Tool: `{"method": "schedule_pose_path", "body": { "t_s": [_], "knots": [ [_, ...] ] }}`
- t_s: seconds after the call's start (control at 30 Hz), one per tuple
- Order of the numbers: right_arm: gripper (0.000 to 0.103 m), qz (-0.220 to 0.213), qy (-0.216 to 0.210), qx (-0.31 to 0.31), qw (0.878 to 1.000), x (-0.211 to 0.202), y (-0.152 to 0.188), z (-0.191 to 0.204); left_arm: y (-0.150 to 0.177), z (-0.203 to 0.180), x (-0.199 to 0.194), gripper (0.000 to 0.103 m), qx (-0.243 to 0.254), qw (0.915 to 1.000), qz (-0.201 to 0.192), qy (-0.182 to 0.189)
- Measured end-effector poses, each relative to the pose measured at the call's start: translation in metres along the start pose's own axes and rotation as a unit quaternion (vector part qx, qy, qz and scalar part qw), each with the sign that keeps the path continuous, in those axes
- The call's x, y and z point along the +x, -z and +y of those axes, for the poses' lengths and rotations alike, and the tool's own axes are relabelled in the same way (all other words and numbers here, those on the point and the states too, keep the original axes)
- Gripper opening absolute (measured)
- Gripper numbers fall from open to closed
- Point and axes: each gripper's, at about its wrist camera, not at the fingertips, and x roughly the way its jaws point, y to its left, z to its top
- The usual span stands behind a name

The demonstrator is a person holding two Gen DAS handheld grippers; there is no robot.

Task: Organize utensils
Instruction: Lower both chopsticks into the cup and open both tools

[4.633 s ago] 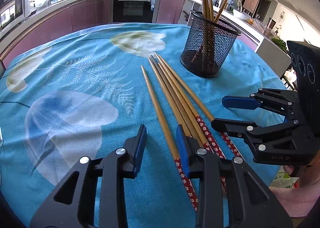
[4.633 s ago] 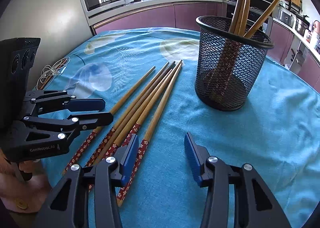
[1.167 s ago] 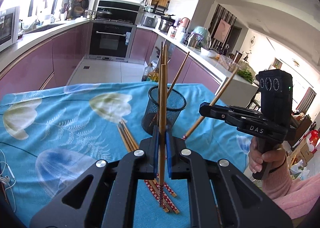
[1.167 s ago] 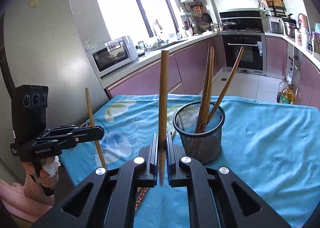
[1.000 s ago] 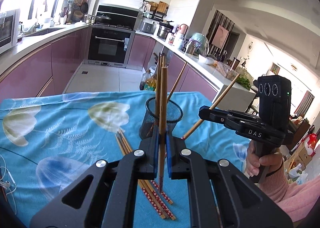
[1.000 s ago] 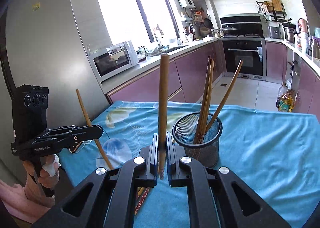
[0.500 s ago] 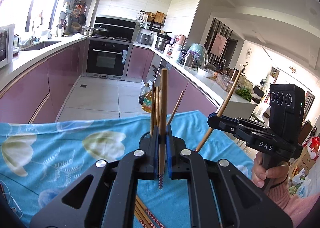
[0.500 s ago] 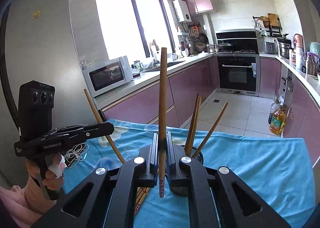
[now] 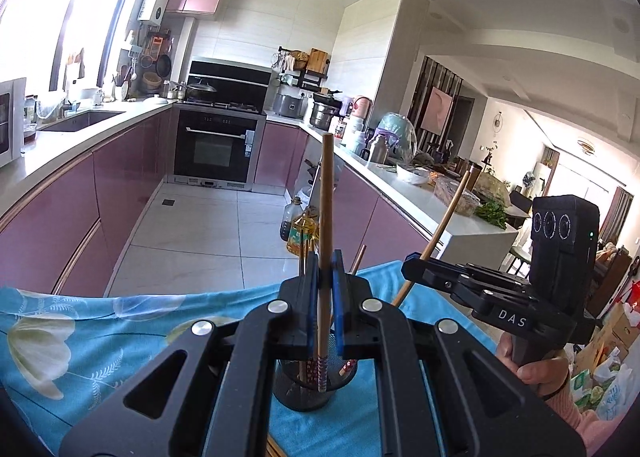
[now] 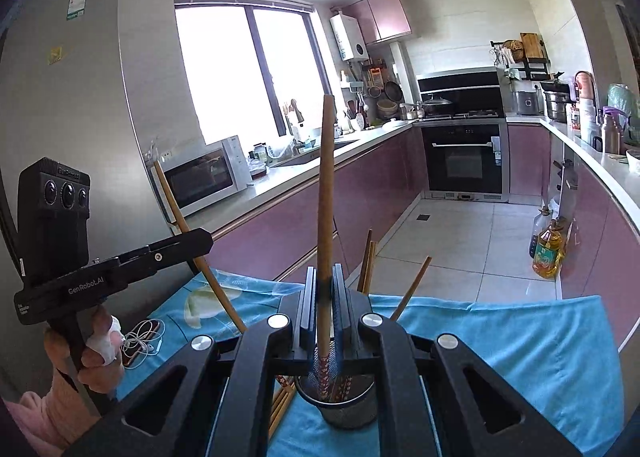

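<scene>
My left gripper [image 9: 325, 269] is shut on a wooden chopstick [image 9: 326, 197] held upright, red patterned end down. That end hangs in front of the mouth of the black mesh cup [image 9: 304, 393]; whether it is inside I cannot tell. My right gripper [image 10: 325, 285] is shut on a second chopstick [image 10: 325, 185], also upright above the mesh cup [image 10: 344, 409]. Three chopsticks [image 10: 368, 257] stand in the cup. Each gripper shows in the other's view: the right gripper [image 9: 412, 261] and the left gripper [image 10: 204, 237], each with its stick slanting.
A blue flowered tablecloth [image 10: 520, 337] covers the table. Loose chopsticks [image 10: 280, 405] lie left of the cup. White earphones [image 10: 144, 337] lie near the table's left edge. Purple kitchen cabinets and an oven stand beyond the table.
Both grippers have risen with their chopsticks since a second ago. The cup and the table have dropped to the bottom of both views. The red ends now hang at the cup's mouth.
</scene>
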Motion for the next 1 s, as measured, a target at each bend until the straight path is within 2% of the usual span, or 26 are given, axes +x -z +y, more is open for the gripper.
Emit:
{"method": "schedule_pose_path", "body": {
  "t_s": [0.17,0.43,0.7,0.83,1.0],
  "knots": [
    [0.006,0.017,0.010,0.001,1.000,0.013,0.004,-0.005,0.002,-0.002,0.016,0.007,0.007,0.9999,0.009,-0.011],
    [0.006,0.069,0.016,0.000,0.997,0.037,0.018,-0.010,0.017,-0.003,0.052,0.007,0.036,0.9970,0.066,-0.019],
    [0.006,0.124,0.021,0.000,0.992,0.060,0.029,-0.014,0.029,-0.006,0.090,0.007,0.062,0.9890,0.132,-0.026],
    [0.007,0.134,0.028,0.006,0.991,0.068,0.032,-0.019,0.035,0.003,0.112,0.007,0.060,0.9851,0.157,-0.037],
    [0.008,0.126,0.039,0.011,0.991,0.070,0.031,-0.019,0.035,0.017,0.131,0.007,0.047,0.9844,0.164,-0.042]
  ]
}}
